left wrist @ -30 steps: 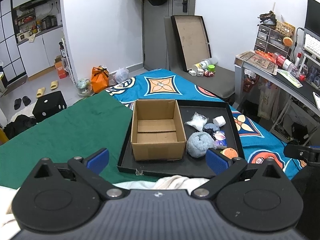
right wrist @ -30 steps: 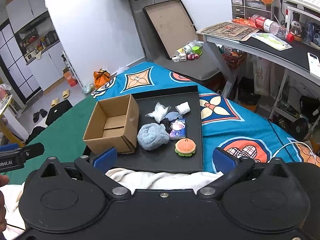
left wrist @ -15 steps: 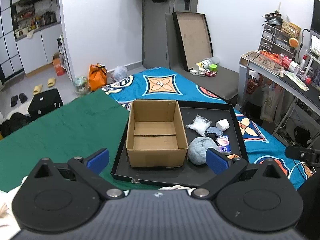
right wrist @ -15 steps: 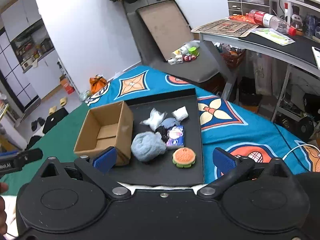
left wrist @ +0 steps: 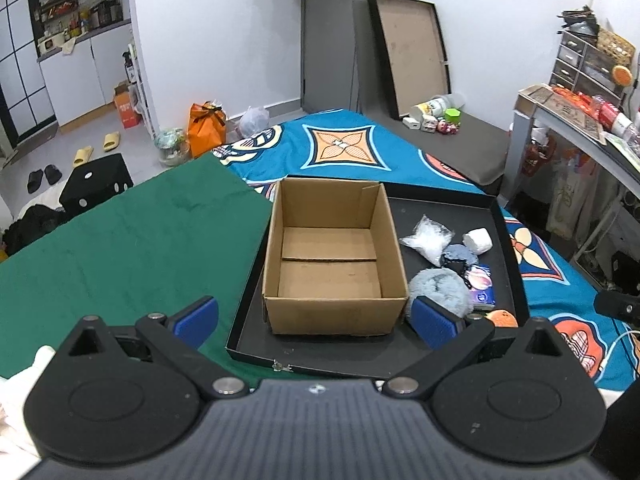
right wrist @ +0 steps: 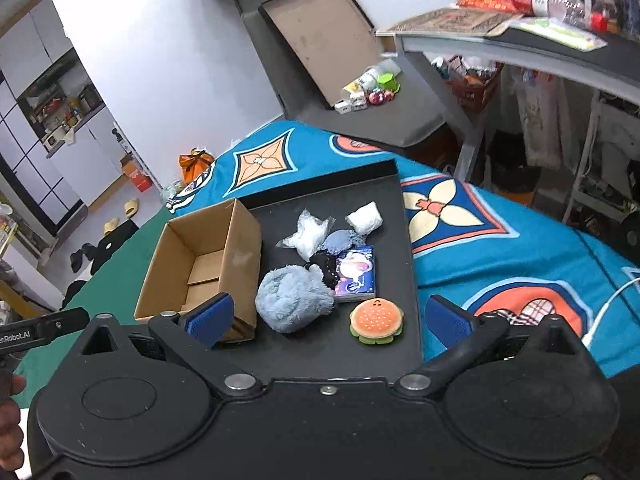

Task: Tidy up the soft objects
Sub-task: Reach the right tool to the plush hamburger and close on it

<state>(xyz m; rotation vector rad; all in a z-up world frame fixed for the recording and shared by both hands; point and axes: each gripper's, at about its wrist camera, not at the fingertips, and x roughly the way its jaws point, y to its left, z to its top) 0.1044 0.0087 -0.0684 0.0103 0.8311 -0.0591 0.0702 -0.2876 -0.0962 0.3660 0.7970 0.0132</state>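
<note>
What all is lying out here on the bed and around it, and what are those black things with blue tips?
box: 1, brown cardboard, open and empty, left half of tray
tray: 1, black, on the bed
fluffy ball: 1, pale blue, beside the box
burger toy: 1, orange and green, near edge of tray
packet: 1, purple-blue, behind the burger toy
clear bag: 1, white, middle of tray
white wad: 1, far right of tray
black fabric: 1, beside the packet
blanket: 1, green, left of tray
bedspread: 1, blue patterned, under tray
left claw: 1, black, blue pads, open
right claw: 1, black, blue pads, open
</note>
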